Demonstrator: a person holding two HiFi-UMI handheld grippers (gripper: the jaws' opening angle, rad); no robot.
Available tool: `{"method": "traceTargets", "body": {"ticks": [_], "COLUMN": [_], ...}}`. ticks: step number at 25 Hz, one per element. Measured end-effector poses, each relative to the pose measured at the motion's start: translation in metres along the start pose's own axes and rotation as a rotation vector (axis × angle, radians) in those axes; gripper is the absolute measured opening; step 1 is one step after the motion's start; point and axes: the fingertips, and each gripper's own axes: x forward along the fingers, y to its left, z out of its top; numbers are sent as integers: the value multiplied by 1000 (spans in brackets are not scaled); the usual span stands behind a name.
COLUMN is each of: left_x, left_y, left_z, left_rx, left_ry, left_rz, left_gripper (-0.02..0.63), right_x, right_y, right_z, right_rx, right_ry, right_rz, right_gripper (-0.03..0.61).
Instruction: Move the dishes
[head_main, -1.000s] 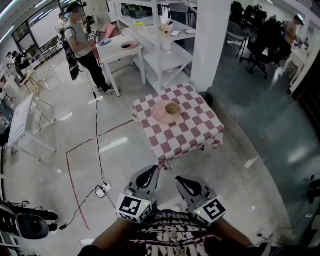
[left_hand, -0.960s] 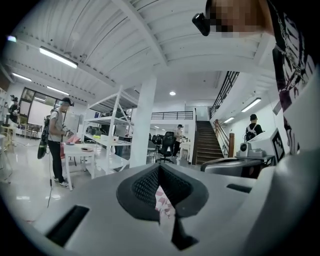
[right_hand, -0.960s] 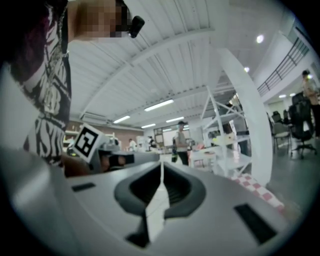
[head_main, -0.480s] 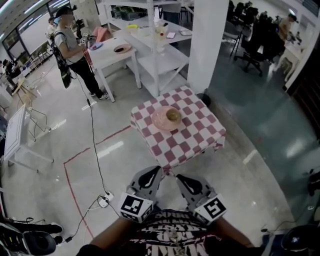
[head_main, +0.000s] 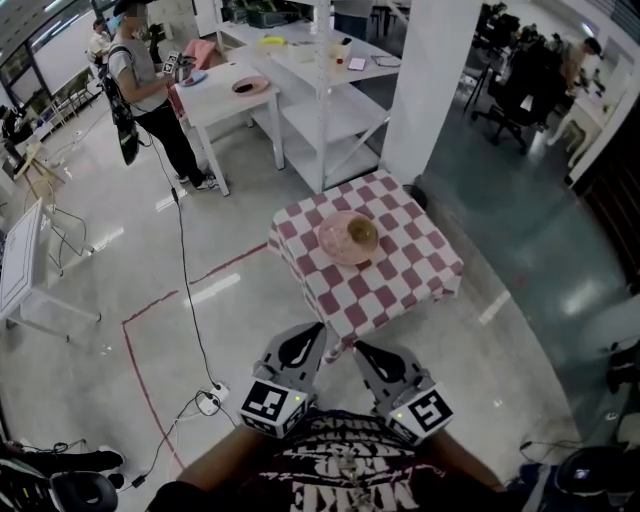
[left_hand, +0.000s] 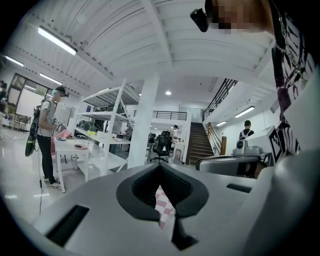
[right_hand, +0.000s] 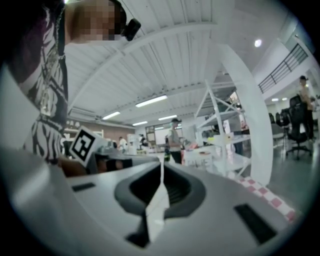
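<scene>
Checkered table (head_main: 405, 290) at 12 o'clock is closer now, pink plate (head_main: 333, 240) untouched. Left gripper (head_main: 311, 330) and right gripper (head_main: 359, 348) both closed, empty, so I'd say we're only approaching.

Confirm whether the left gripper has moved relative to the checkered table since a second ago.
Yes. The left gripper has come forward toward the checkered table: its tip now overlaps the cloth's near corner in the head view.

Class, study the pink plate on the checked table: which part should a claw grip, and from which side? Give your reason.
Grip the pink plate by its near-left rim, coming in low from the person's side. The brown round item sits toward the far right, leaving that rim bare, and it looks like the closest edge.
</scene>
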Motion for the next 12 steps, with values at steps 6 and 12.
{"method": "traceTargets", "body": {"ticks": [6, 12], "left_x": [-12, -11], "left_y": [41, 61], "left_z": [12, 14], "left_rx": [-18, -36], "left_ry": [-34, -57], "left_rz": [1, -42], "left_gripper": [23, 23], "right_x": [34, 48], "right_y": [5, 6], "right_z": [9, 3], "right_rx": [-39, -89], "right_ry": [-3, 45], "right_rz": [-68, -164], "right_gripper": [35, 35]}}
